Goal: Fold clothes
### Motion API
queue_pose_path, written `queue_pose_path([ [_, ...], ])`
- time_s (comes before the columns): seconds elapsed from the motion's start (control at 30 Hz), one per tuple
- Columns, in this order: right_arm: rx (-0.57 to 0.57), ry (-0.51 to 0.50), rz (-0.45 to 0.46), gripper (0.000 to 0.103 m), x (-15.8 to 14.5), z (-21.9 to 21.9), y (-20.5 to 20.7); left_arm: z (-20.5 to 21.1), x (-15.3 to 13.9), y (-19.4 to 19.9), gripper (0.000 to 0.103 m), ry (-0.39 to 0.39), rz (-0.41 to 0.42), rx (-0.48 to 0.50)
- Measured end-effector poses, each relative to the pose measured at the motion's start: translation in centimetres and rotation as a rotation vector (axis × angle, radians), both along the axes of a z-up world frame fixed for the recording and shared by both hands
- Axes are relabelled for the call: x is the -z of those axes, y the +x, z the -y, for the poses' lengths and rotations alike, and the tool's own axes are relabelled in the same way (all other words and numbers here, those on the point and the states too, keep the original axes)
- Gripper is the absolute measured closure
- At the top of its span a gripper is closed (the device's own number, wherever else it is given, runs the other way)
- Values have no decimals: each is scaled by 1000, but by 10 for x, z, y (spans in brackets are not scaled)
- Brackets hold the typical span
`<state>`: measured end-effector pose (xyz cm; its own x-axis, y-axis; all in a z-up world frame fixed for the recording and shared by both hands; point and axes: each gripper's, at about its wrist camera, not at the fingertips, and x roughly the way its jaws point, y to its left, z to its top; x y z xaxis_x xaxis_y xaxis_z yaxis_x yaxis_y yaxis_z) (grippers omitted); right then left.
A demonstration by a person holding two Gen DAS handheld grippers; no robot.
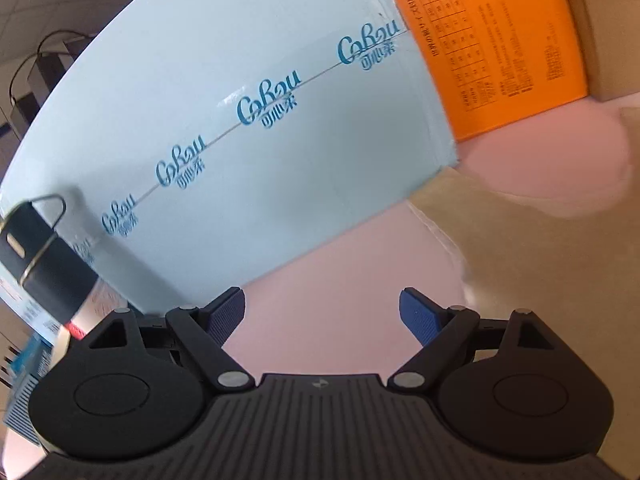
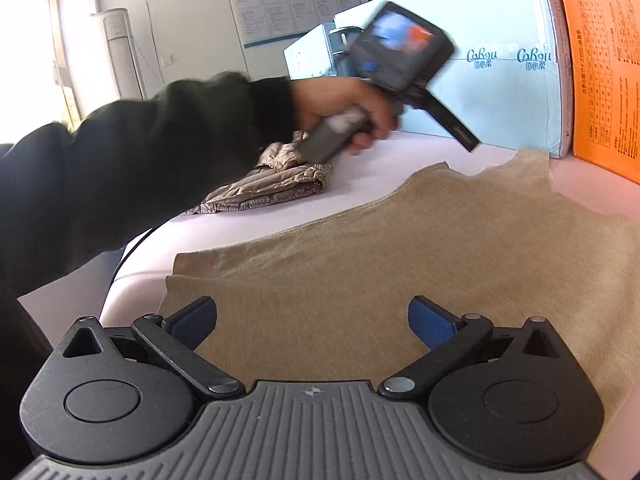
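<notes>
A tan knit garment (image 2: 400,248) lies spread on the pale pink table (image 2: 400,160), with a folded layer at its near left. My right gripper (image 2: 312,320) is open and empty just above its near part. My left gripper (image 1: 322,312) is open and empty over bare table, with the garment's edge (image 1: 540,248) to its right. In the right wrist view the left gripper (image 2: 460,132) is held in a hand above the table's far side, blurred, near the blue box.
A large light blue box (image 1: 240,120) and an orange box (image 1: 500,40) stand along the table's far edge, also in the right wrist view (image 2: 508,92). A crumpled shiny beige garment (image 2: 272,184) lies at the far left. A black clip (image 1: 36,256) hangs at left.
</notes>
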<state>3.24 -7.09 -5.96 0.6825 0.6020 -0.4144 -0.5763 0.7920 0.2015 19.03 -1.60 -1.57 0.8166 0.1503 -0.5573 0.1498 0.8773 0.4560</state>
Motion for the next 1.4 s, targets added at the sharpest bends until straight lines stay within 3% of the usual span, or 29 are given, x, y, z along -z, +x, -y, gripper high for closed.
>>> queue_pose_path([
  [0.17, -1, 79, -53, 0, 3, 11, 8, -10, 1, -54, 20, -152, -67, 5],
  [0.27, 6, 236, -44, 0, 4, 34, 5, -18, 5, -78, 20, -233, -75, 0],
  [0.43, 235, 557, 20, 0, 14, 98, -9, -25, 20, -95, 19, -259, -61, -67],
  [0.53, 459, 669, -11, 0, 27, 126, -17, -35, 24, -99, 18, -325, -30, -95],
  [0.6, 503, 721, -11, 0, 32, 135, -21, -39, 25, -101, 18, -360, -25, -105],
  [0.87, 510, 714, -5, 0, 32, 136, -26, -46, 28, -100, 8, -396, -18, -123],
  [1.1, 529, 730, 8, 0, 31, 135, -27, -52, 30, -100, 7, -436, -28, -119],
  [1.2, 553, 740, 13, 0, 32, 135, -37, -56, 28, -106, 7, -436, -36, -69],
  [1.27, 570, 719, 2, 0, 30, 133, -51, -62, 25, -119, 7, -418, -37, -30],
  [1.4, 553, 558, -72, 0, 20, 120, -89, -76, 16, -156, 7, -367, -37, 45],
])
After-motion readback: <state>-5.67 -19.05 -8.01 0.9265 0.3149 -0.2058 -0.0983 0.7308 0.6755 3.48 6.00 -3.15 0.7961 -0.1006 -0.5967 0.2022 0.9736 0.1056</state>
